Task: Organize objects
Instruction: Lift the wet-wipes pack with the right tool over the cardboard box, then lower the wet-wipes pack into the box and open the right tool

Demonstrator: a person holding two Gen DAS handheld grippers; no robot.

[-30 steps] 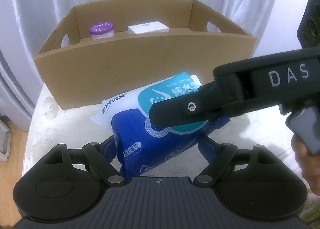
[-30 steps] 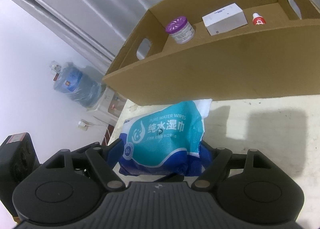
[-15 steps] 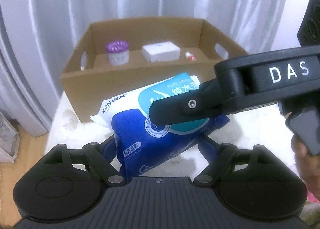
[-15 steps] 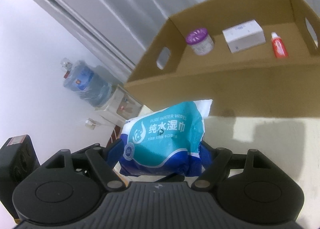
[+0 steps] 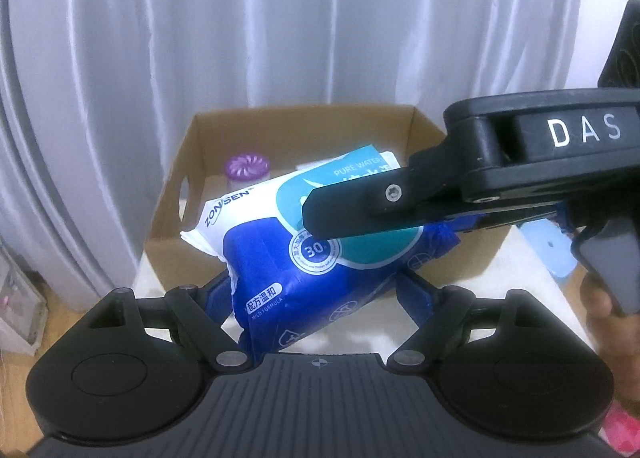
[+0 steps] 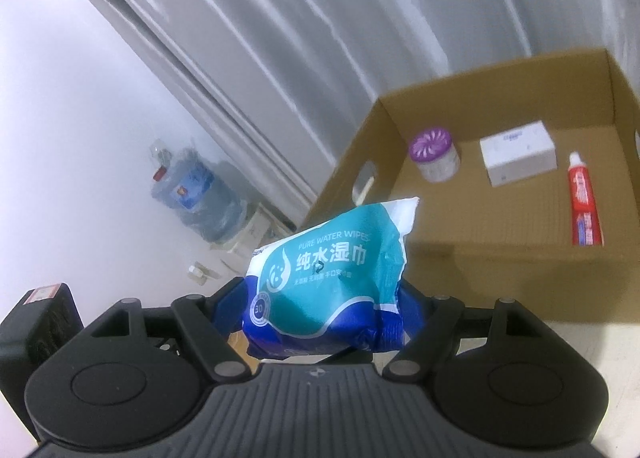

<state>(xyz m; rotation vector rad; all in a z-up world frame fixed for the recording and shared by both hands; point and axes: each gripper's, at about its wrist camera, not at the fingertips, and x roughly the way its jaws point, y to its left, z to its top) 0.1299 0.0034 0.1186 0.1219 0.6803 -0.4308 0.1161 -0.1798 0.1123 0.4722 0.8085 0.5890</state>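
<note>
A blue and teal pack of wet wipes (image 5: 304, 258) hangs in the air in front of an open cardboard box (image 5: 168, 234). My left gripper (image 5: 320, 292) is shut on the pack's lower blue end. A black finger (image 5: 360, 210) of my right gripper lies across the pack's top from the right. In the right wrist view the pack (image 6: 328, 274) sits clamped in my right gripper (image 6: 326, 322), with the box (image 6: 520, 278) beyond it. Inside the box are a purple-lidded jar (image 6: 436, 156), a white carton (image 6: 518, 158) and a red tube (image 6: 584, 206).
The box stands on a white table (image 5: 500, 282) before grey curtains. A pale blue object (image 5: 554, 250) lies on the table at right. A person's hand (image 5: 608, 318) holds the right gripper's handle. A water bottle (image 6: 192, 190) stands on the floor at left.
Both grippers have risen with the pack off the table. The box has sunk in both views, and its inside with the red tube now shows.
</note>
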